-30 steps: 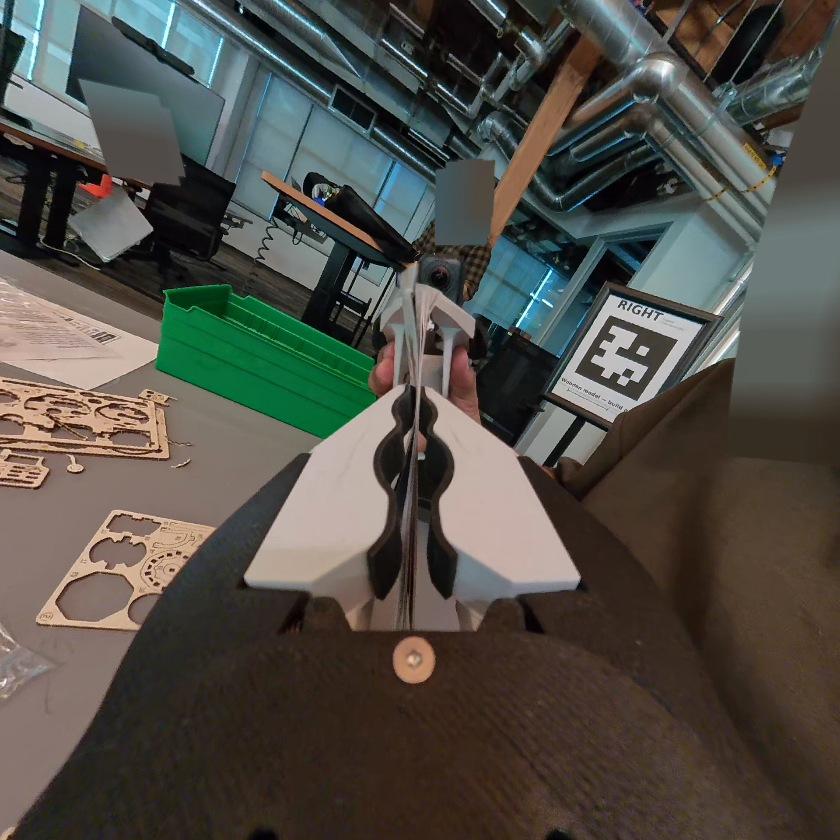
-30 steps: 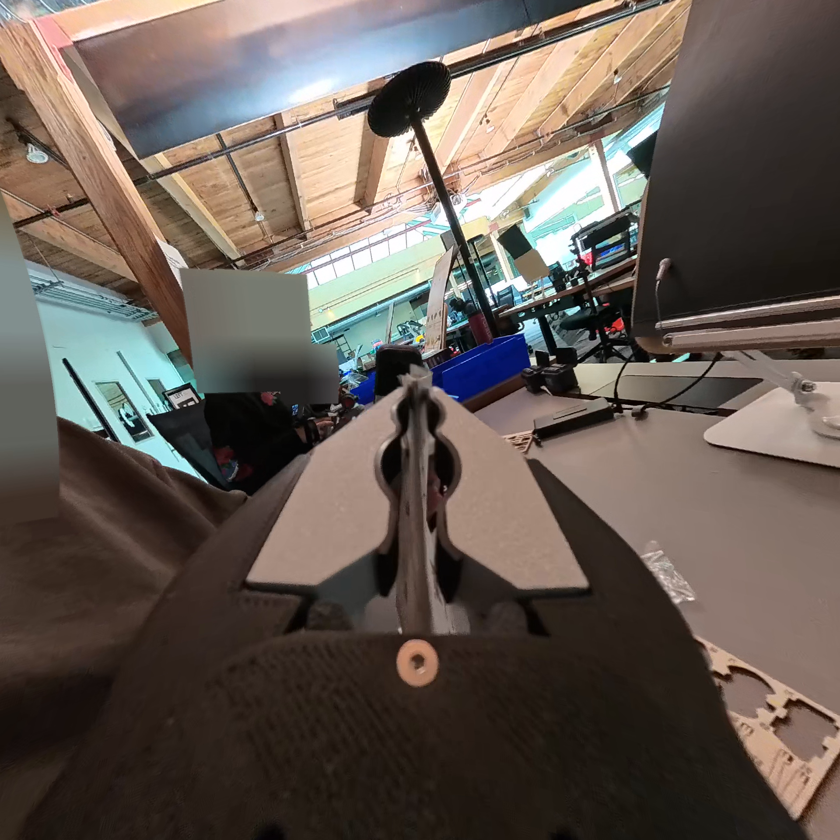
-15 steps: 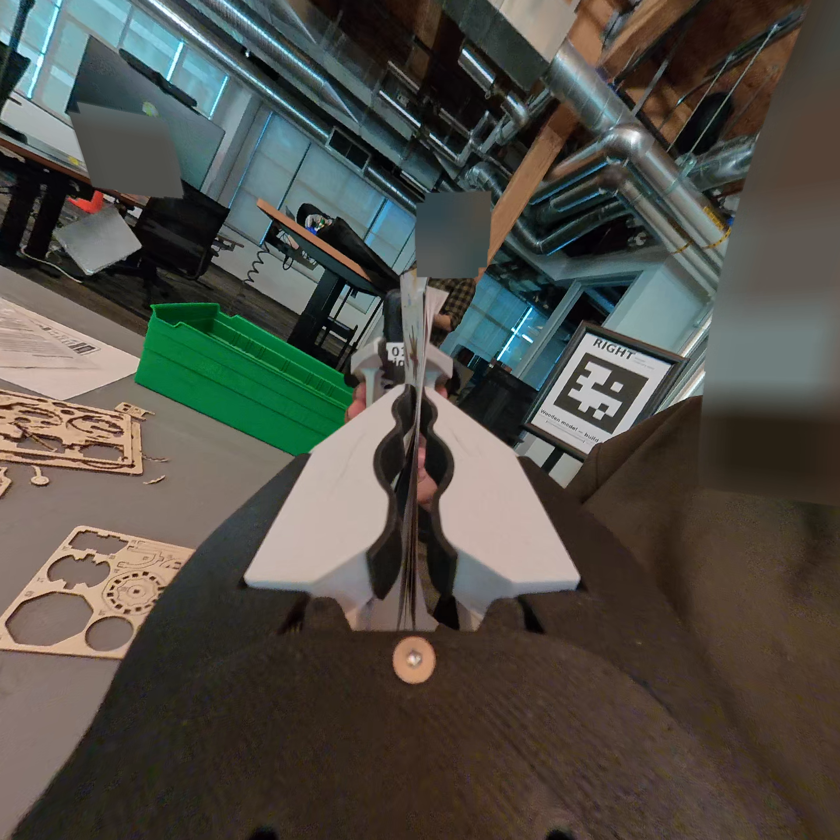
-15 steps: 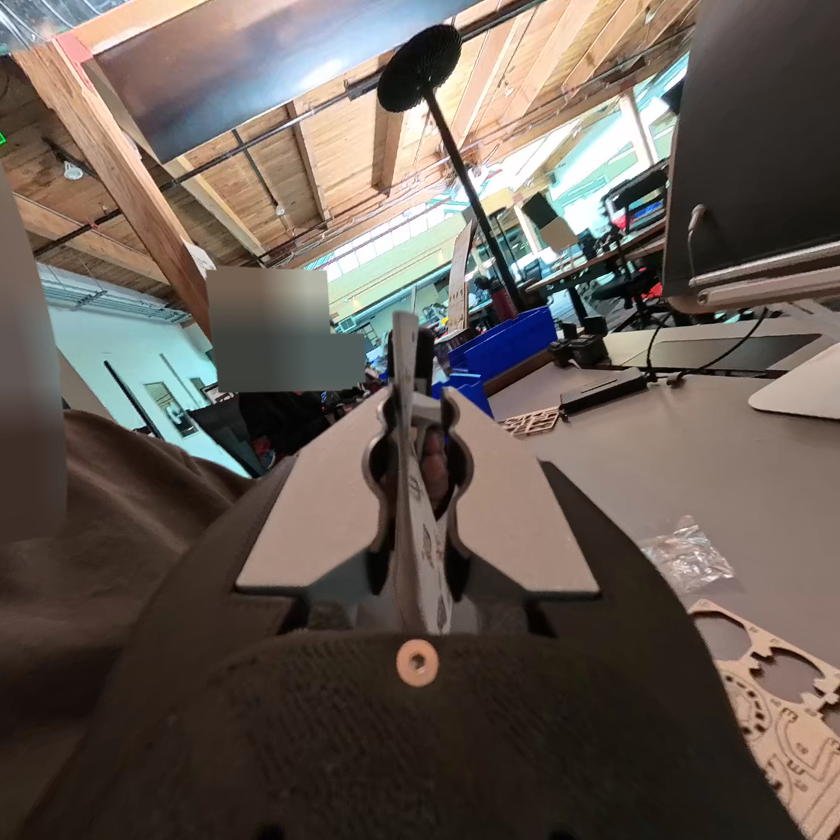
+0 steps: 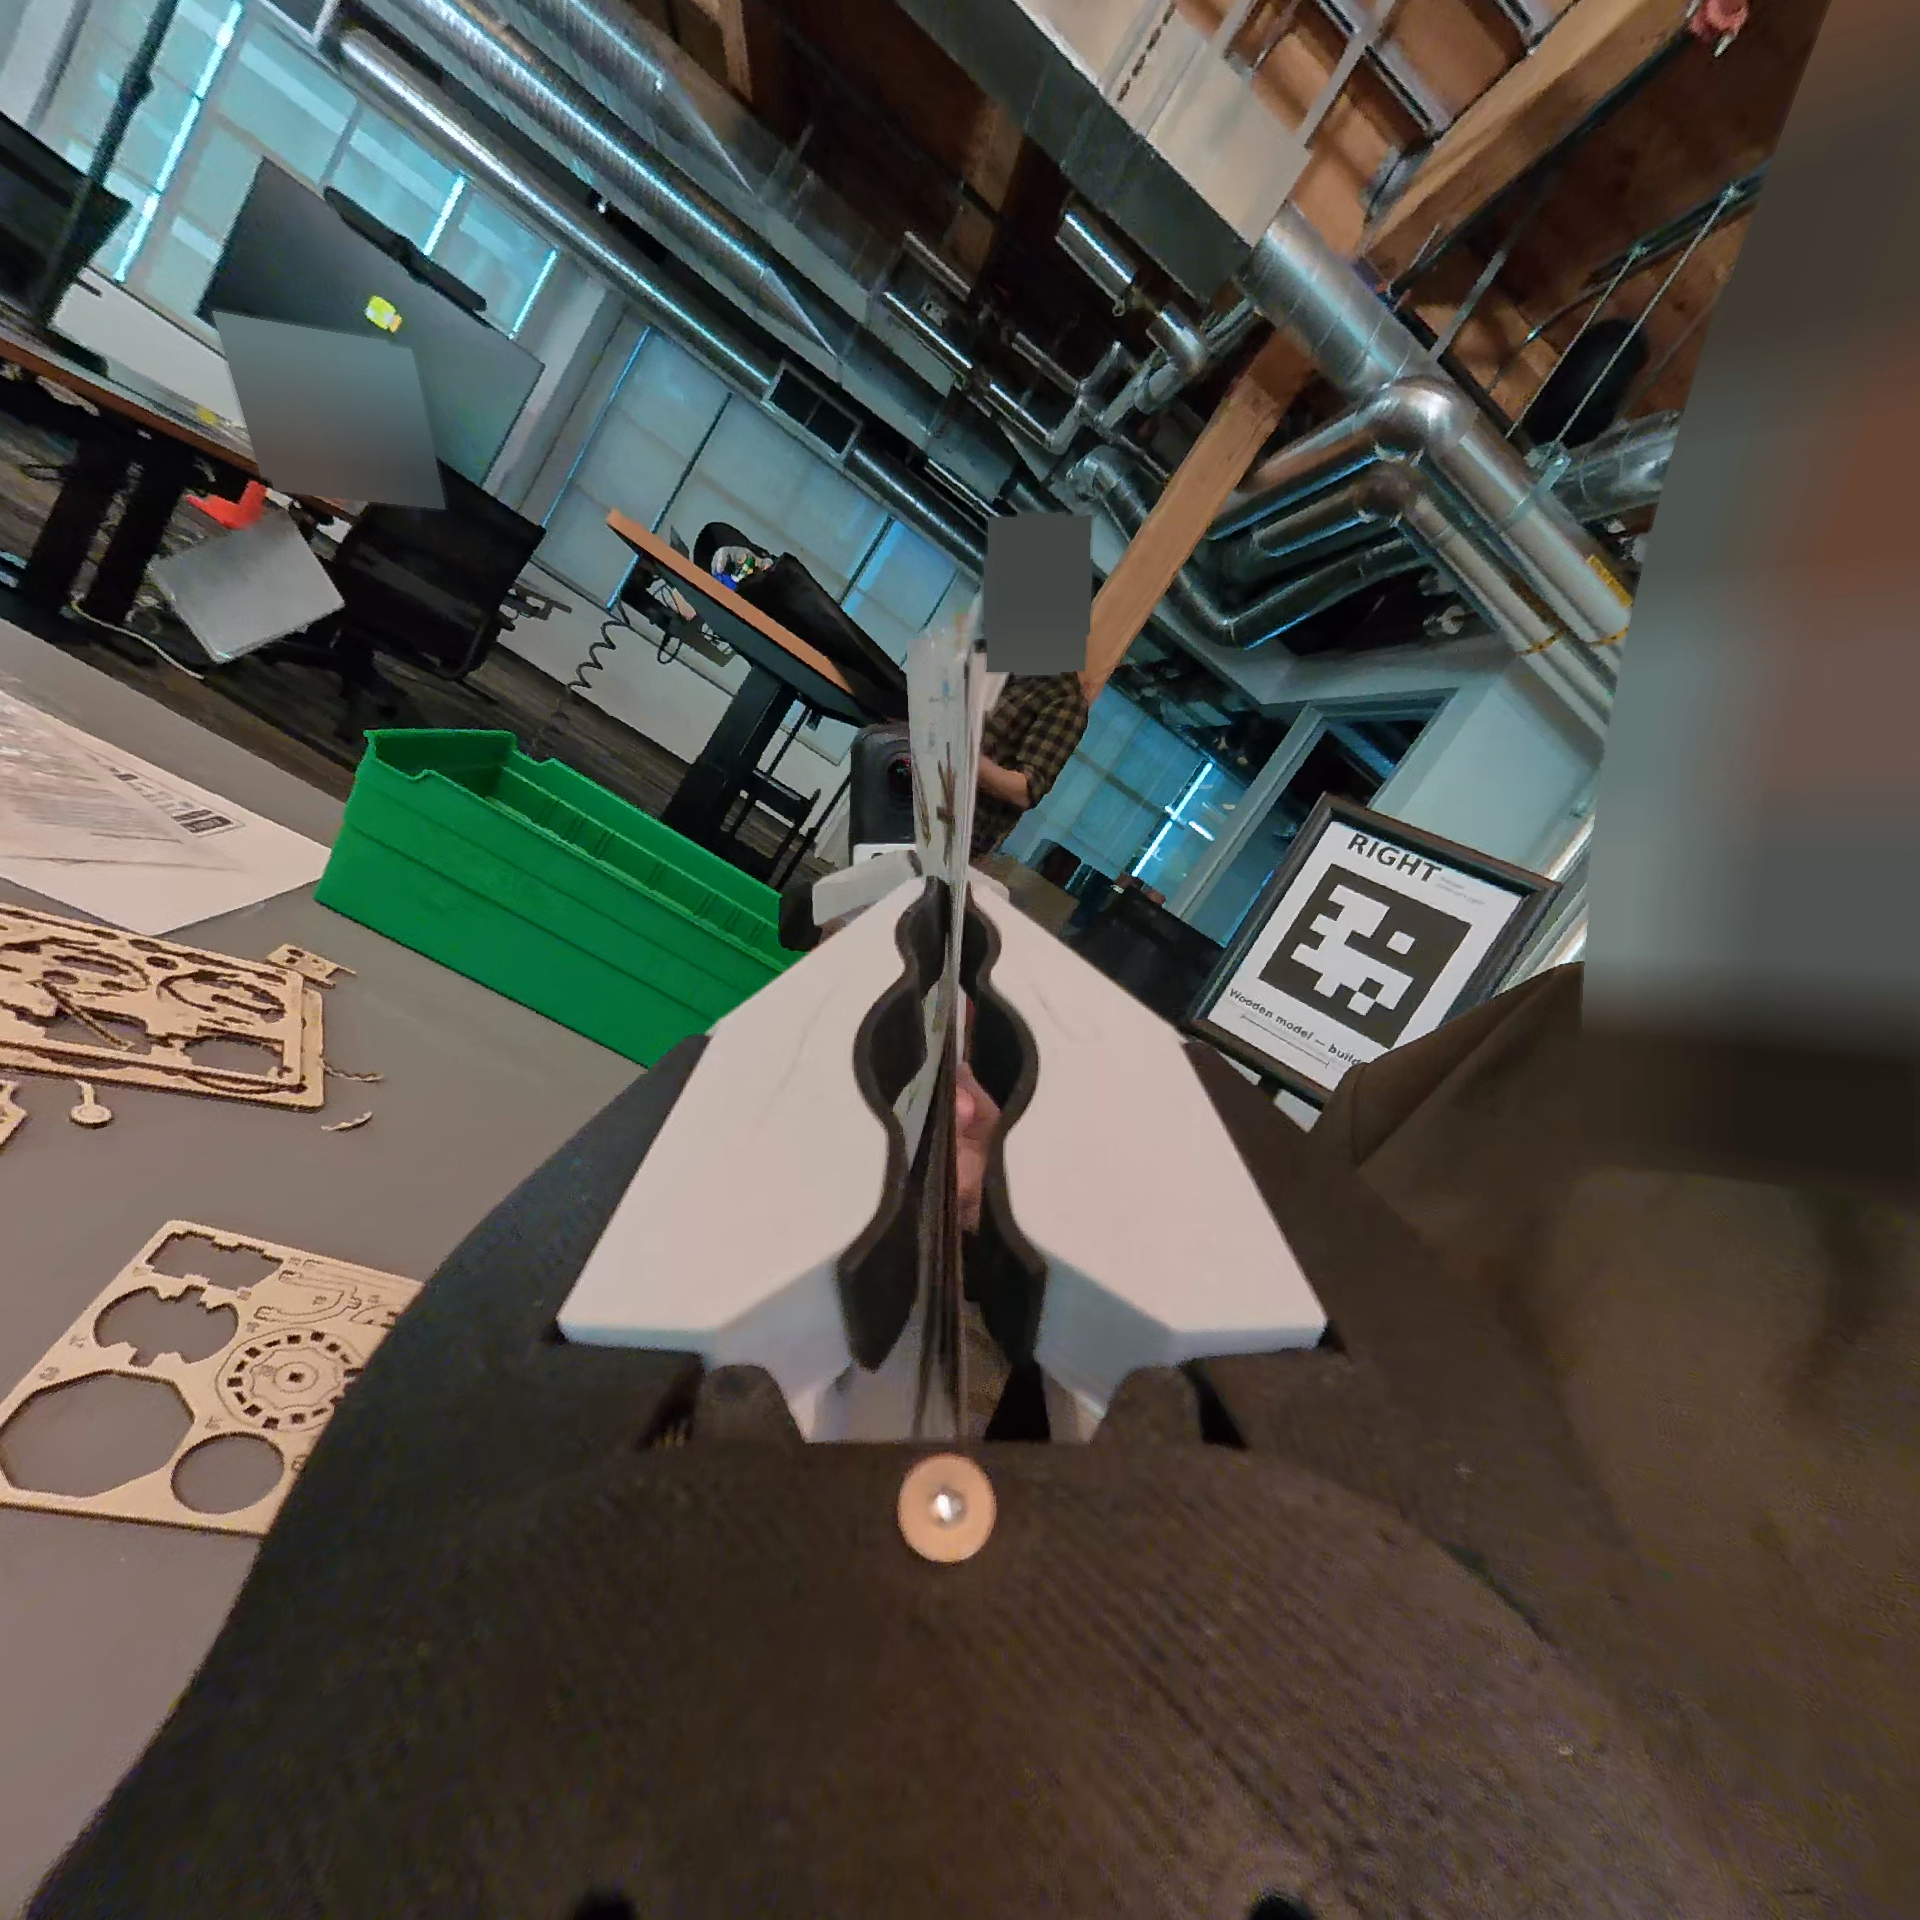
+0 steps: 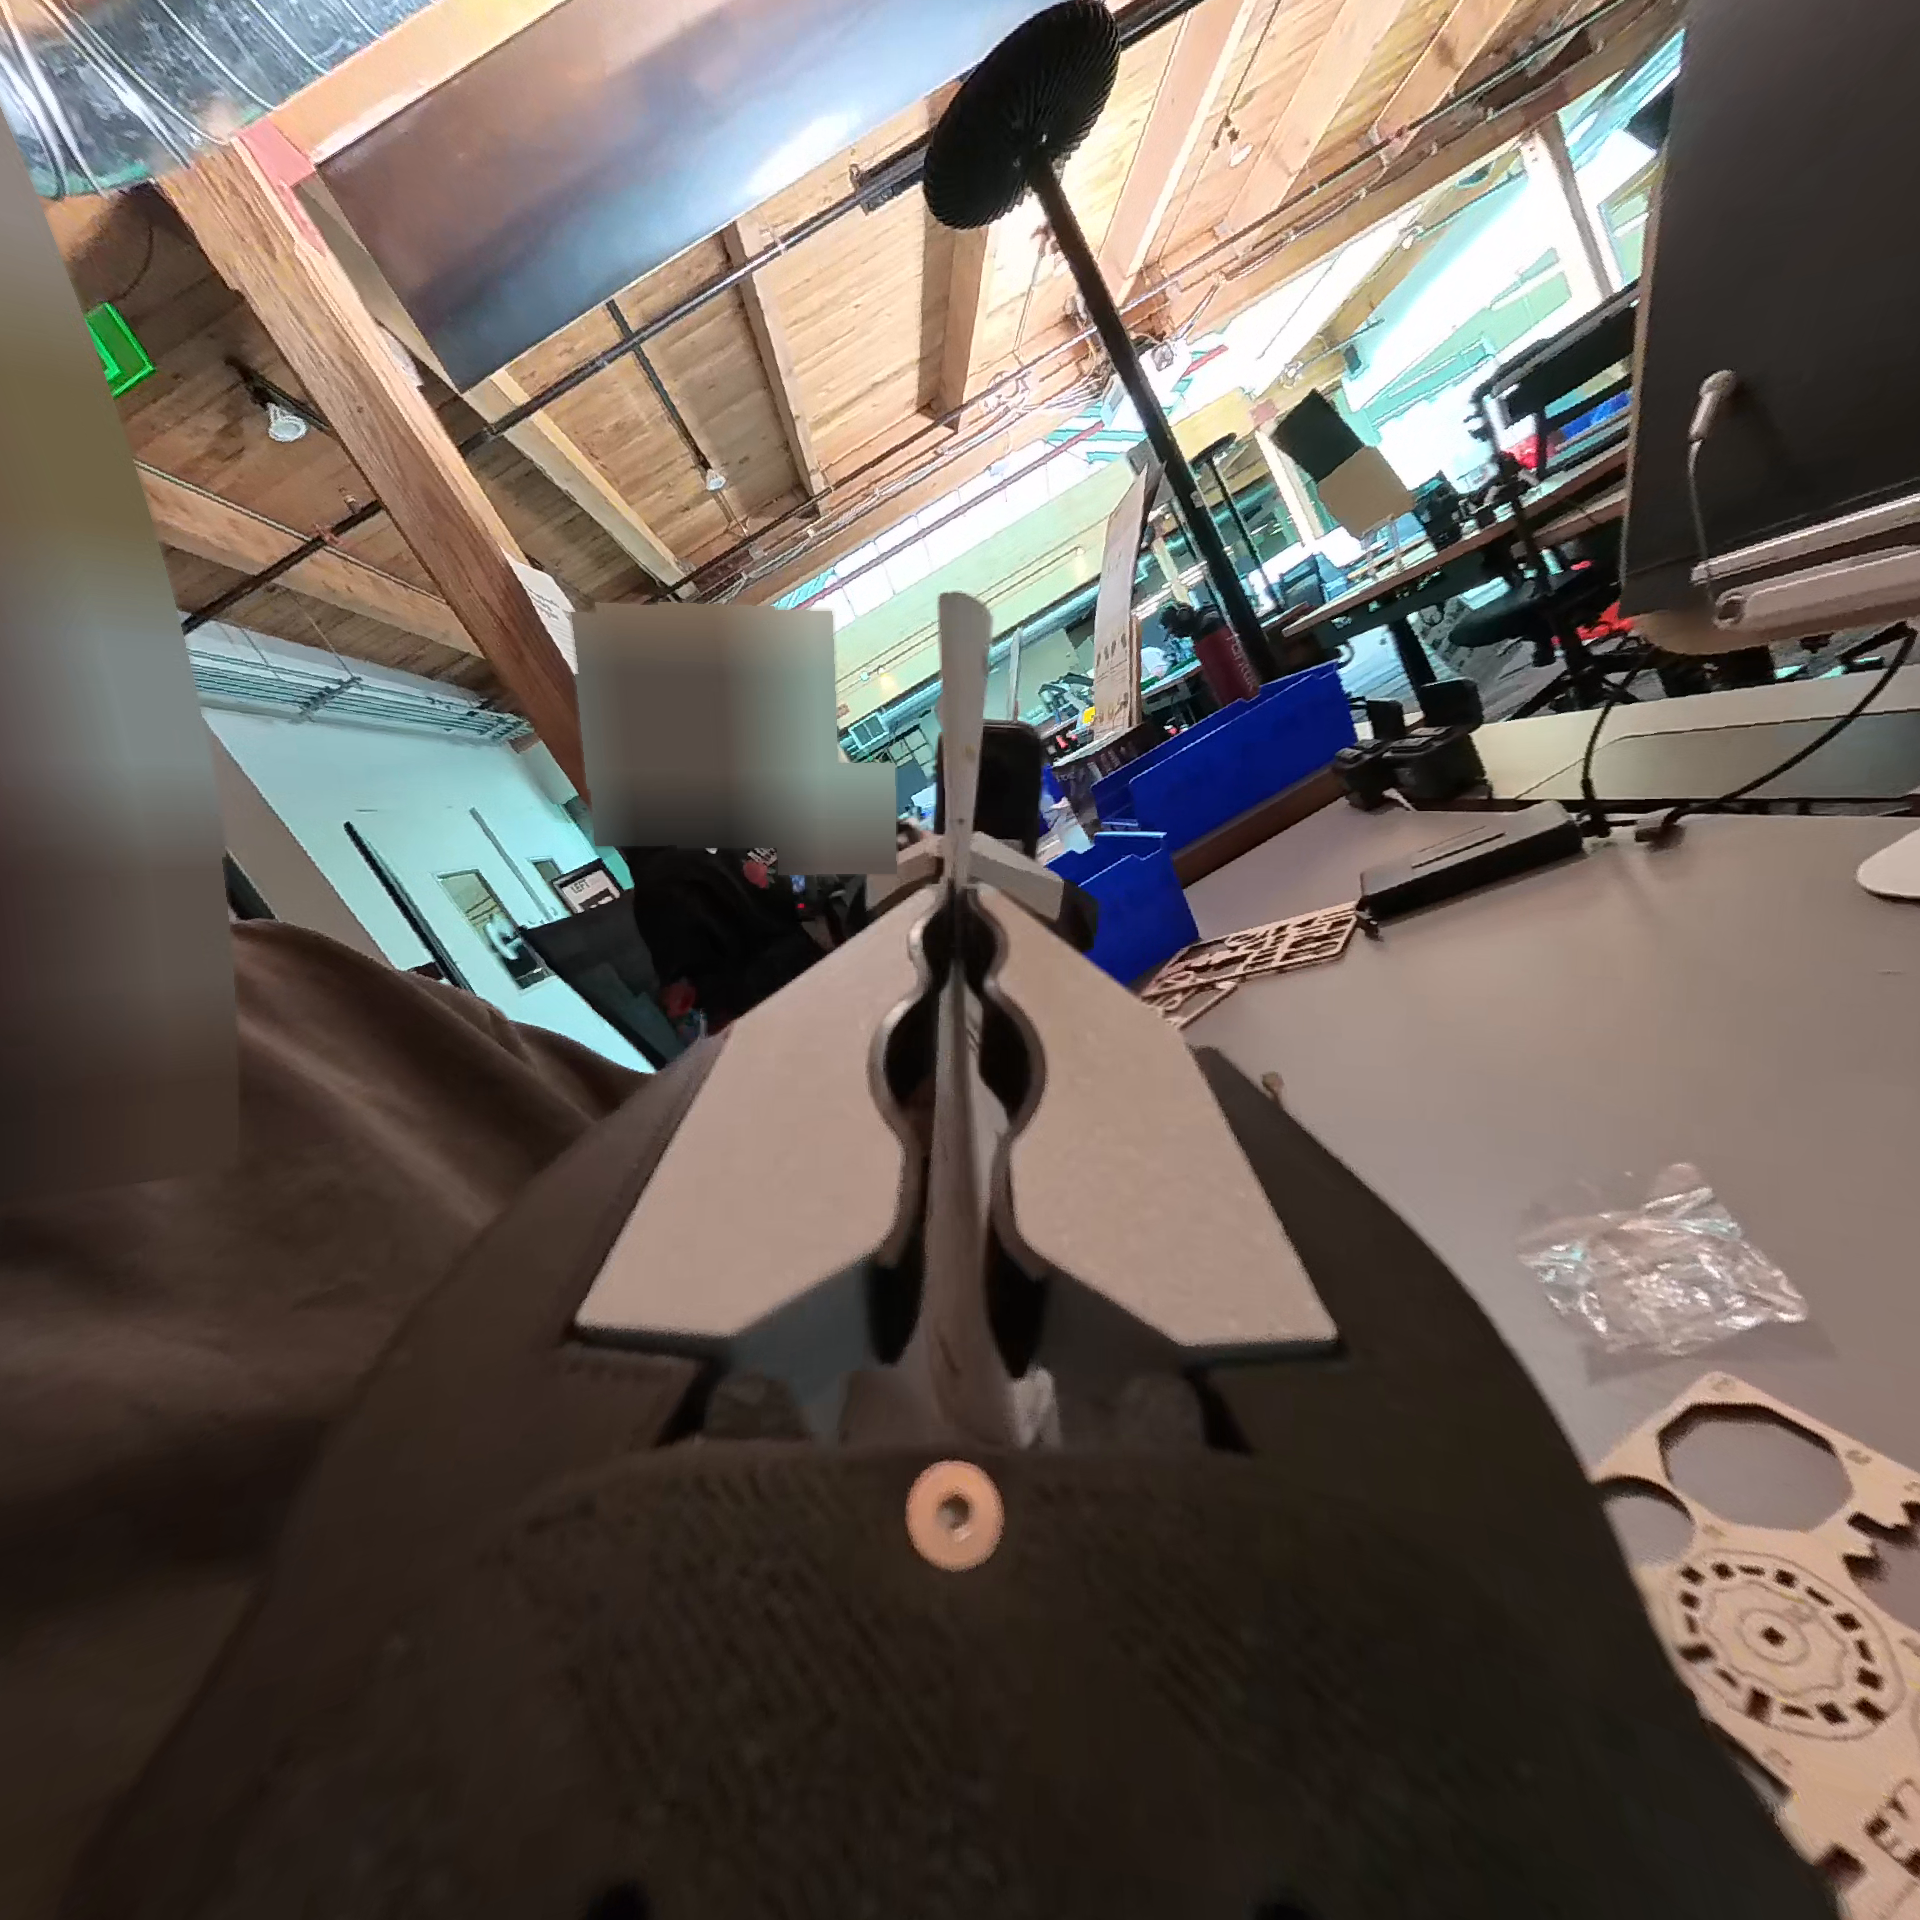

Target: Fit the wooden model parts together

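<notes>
My left gripper (image 5: pixel 945 894) is shut on a thin paper booklet (image 5: pixel 940 748), seen edge-on and sticking up past the fingertips. My right gripper (image 6: pixel 956 904) is shut on the same booklet (image 6: pixel 961 707), held off the table. Each gripper shows just beyond the other's tips: the right one in the left wrist view (image 5: pixel 883 883), the left one in the right wrist view (image 6: pixel 1029 894). Laser-cut wooden part sheets lie on the grey table: two at the left (image 5: pixel 156 1008) (image 5: pixel 197 1371), one near right (image 6: pixel 1787 1621) and one farther off (image 6: pixel 1257 956).
A green bin (image 5: pixel 551 883) and a white printed sheet (image 5: pixel 125 821) sit at the table's far left. A framed marker sign (image 5: pixel 1361 956) stands behind. A clear plastic bag (image 6: pixel 1662 1268), a monitor (image 6: pixel 1787 312), cables and blue bins (image 6: pixel 1226 769) are at the right. A brown sleeve (image 6: pixel 312 1195) is close. The grippers' ends are close to 4 cm from one another.
Both grippers stay shut on the booklet. It now sticks out farther past the fingertips in both views, and more of the table shows in the right wrist view.
</notes>
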